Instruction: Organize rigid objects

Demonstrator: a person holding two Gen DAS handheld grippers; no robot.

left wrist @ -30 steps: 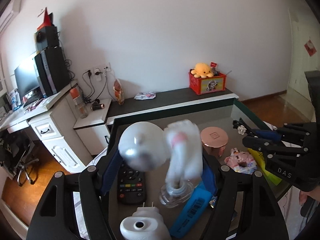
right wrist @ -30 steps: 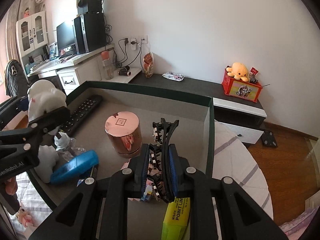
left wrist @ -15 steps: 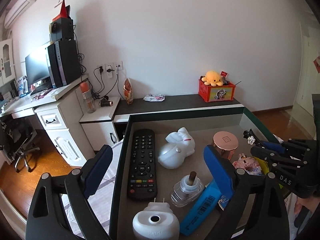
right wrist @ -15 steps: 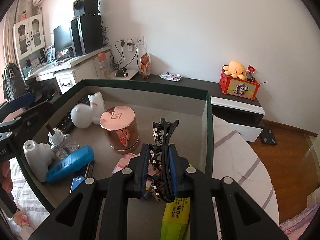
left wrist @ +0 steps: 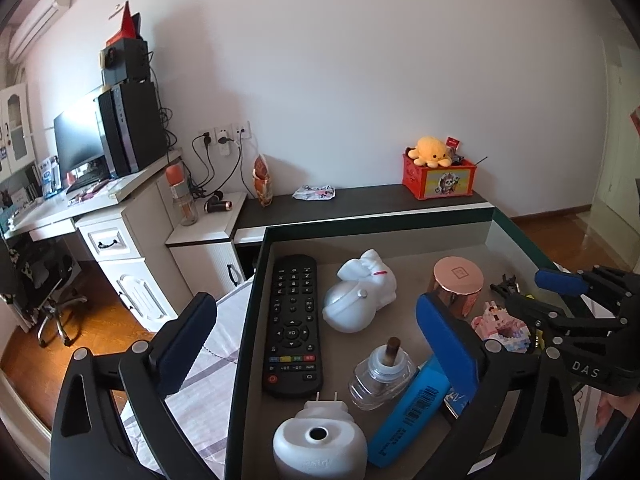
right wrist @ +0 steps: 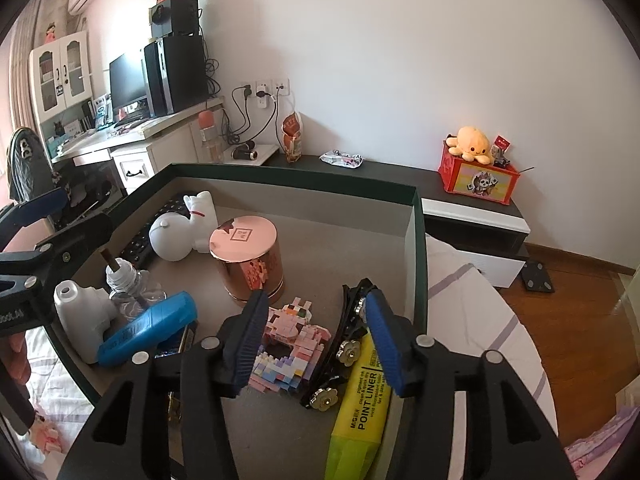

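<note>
The right gripper (right wrist: 316, 336) is releasing: its jaws are opening, and the black hair clip (right wrist: 344, 344) is lying between them on the tray (right wrist: 418, 248) floor, beside the yellow highlighter (right wrist: 360, 412) and the pink brick model (right wrist: 286, 344); the pads seem to be clear of it, though the angle is tight. The left gripper (left wrist: 320, 344) is hanging over the remote (left wrist: 292, 320) with its jaws opening to near their widest and nothing between them; the white figurine (left wrist: 360, 296) is lying free ahead. Best practice now: be lifting the right jaws straight up, avoiding snagging the clip's teeth.
</note>
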